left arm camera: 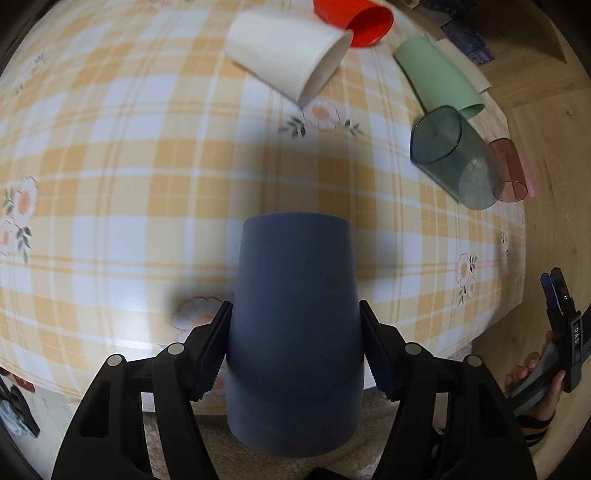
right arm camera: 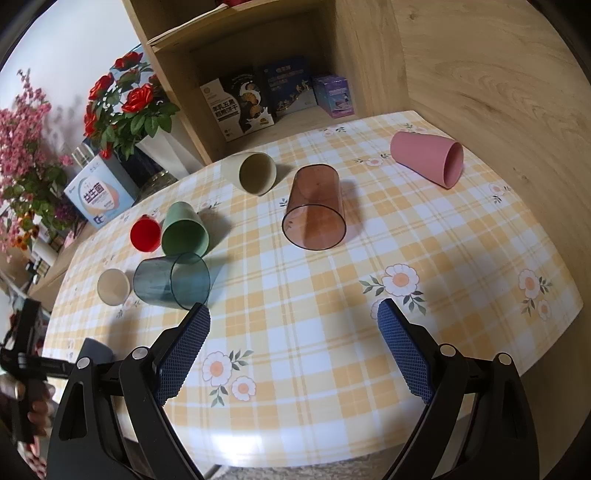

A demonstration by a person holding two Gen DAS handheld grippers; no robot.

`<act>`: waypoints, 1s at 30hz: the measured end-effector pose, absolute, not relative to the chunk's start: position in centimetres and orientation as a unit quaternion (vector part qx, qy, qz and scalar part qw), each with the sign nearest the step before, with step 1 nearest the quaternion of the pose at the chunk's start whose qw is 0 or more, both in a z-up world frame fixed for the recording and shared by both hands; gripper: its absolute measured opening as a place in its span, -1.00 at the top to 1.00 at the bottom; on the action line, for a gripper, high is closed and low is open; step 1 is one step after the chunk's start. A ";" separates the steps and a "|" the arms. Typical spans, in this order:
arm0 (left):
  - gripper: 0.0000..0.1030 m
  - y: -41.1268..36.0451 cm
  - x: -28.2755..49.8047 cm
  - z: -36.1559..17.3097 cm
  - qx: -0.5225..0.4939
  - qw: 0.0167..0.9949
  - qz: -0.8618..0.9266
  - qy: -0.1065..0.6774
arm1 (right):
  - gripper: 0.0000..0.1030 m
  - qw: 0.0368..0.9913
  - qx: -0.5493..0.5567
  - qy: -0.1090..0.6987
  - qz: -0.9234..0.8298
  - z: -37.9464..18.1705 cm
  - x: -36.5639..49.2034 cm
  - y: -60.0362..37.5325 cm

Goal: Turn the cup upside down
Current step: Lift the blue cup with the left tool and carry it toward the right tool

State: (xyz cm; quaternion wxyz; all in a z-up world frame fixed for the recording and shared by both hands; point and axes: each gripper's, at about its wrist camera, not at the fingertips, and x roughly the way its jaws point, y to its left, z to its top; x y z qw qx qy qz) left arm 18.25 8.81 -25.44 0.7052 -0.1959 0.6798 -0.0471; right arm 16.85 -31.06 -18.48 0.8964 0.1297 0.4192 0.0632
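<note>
My left gripper (left arm camera: 295,325) is shut on a dark grey-blue cup (left arm camera: 293,354). It holds the cup above the near edge of the checked table (left arm camera: 129,177), with the narrower closed end pointing away from the camera. The same cup shows as a grey patch (right arm camera: 96,352) at the left of the right wrist view. My right gripper (right arm camera: 291,332) is open and empty above the table's front part.
Several cups lie on their sides on the table: cream (left arm camera: 284,55), red (left arm camera: 364,24), green (left arm camera: 436,77), clear dark teal (left arm camera: 454,155), clear brown (right arm camera: 314,208), pink (right arm camera: 428,157), beige (right arm camera: 251,173). A wooden shelf with boxes (right arm camera: 258,99) and flowers (right arm camera: 125,107) stand behind.
</note>
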 end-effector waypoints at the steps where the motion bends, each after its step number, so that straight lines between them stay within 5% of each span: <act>1: -0.25 8.3 18.4 -25.4 -0.181 0.706 -0.042 0.684 | -0.73 0.896 0.130 0.420 0.064 -18.5 16.9 -31.1; 19: -0.24 -9.0 22.2 -22.8 -0.233 0.737 -0.138 0.619 | -0.73 0.899 0.150 0.411 0.032 -17.9 17.4 -36.0; 30: -0.24 -16.7 25.3 -25.5 -0.166 0.764 -0.126 0.611 | -0.73 0.893 0.149 0.425 0.002 -19.0 17.4 -39.5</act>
